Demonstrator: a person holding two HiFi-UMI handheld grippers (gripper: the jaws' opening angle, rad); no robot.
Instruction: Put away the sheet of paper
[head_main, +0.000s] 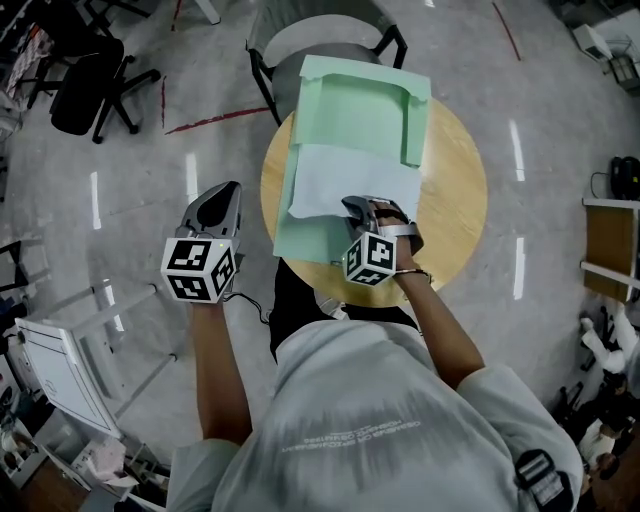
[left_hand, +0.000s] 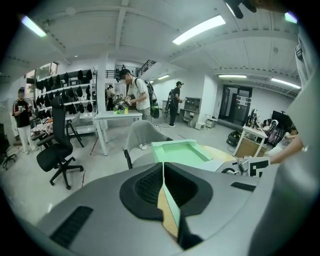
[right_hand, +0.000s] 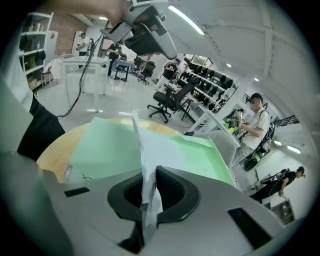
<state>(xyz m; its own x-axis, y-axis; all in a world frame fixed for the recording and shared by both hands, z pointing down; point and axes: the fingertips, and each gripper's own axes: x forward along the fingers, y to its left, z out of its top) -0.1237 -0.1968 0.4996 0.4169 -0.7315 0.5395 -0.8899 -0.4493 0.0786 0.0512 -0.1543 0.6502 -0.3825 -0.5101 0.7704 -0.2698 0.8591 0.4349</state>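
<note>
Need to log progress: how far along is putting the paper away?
Done: green folder lies open on the table, sheet of paper on it. In hand: right claw shut on the sheet's near edge. Left: likely tucking it in, closing the folder.

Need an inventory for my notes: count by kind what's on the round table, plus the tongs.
Green folder: 1
Sheet of paper: 1
Tongs: 2, the left tongs and the right tongs
Total: 4
</note>
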